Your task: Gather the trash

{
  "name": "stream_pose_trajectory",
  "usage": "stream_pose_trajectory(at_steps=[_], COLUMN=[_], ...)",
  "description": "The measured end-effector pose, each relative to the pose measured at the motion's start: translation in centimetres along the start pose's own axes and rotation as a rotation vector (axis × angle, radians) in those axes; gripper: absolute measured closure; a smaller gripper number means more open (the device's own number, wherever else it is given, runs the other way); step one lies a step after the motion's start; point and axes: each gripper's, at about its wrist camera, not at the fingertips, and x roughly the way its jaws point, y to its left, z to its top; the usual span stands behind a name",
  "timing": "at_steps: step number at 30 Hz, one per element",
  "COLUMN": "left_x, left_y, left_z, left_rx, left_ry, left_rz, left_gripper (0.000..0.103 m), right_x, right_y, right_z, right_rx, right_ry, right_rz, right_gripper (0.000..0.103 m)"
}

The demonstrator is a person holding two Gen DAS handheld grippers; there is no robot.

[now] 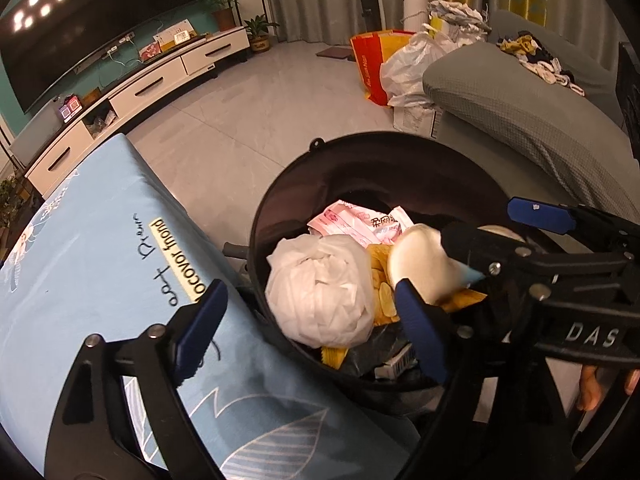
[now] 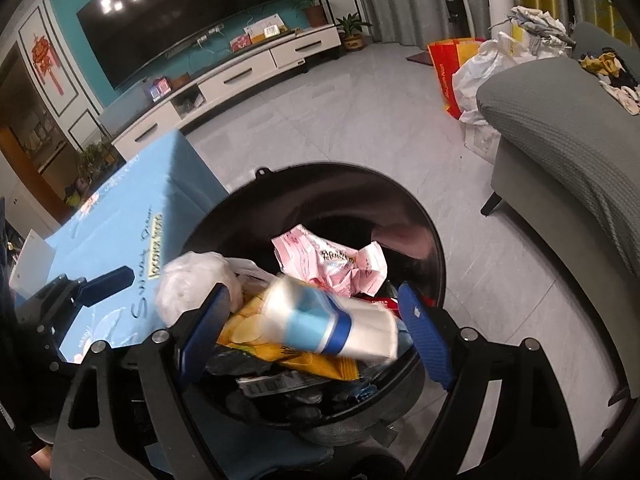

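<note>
A black round trash bin (image 1: pixel 280 196) (image 2: pixel 432 240) stands on the floor beside a table with a light blue cloth (image 1: pixel 80 240) (image 2: pixel 132 216). Inside lie a pink wrapper (image 1: pixel 360 220) (image 2: pixel 332 260), a crumpled white bag (image 1: pixel 320 288) (image 2: pixel 192 280) and a yellow chip packet (image 1: pixel 380 296) (image 2: pixel 260 336). A white and blue paper cup (image 2: pixel 332 324) (image 1: pixel 420 264), blurred, lies on its side over the bin between my right gripper's (image 2: pixel 316 336) open jaws, touching neither finger. My left gripper (image 1: pixel 312 332) is open and empty over the bin's near rim.
A grey sofa (image 1: pixel 520 112) (image 2: pixel 560 128) stands on the right, with bags (image 1: pixel 404 64) (image 2: pixel 480 68) on the floor beside it. A white TV cabinet (image 1: pixel 132 92) (image 2: pixel 240 76) and a large TV run along the far wall. Grey tiled floor (image 1: pixel 260 112) lies between.
</note>
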Motion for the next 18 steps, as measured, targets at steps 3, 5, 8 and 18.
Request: stream_pose_trajectory(at_steps=[3, 5, 8, 18], left_x=[-1.2, -2.5, -4.6, -12.3], left_y=[0.4, 1.0, 1.9, 5.2], left_z=[-0.2, -0.3, -0.6, -2.6], left_rx=[-0.019, -0.046, -0.091, -0.232], left_ry=[-0.015, -0.029, -0.048, -0.051], left_rz=[0.001, -0.007, -0.006, 0.023], left_gripper=[0.009, 0.005, 0.003, 0.003], right_x=[-1.4, -2.7, -5.1, -11.1], right_y=[0.3, 0.6, 1.4, 3.8], right_z=[0.2, 0.2, 0.0, -1.9], right_rx=[-0.001, -0.013, -0.032, -0.119], right_ry=[-0.025, -0.043, -0.073, -0.063], right_rz=[-0.007, -0.013, -0.046, -0.146], right_gripper=[0.013, 0.012, 0.004, 0.003])
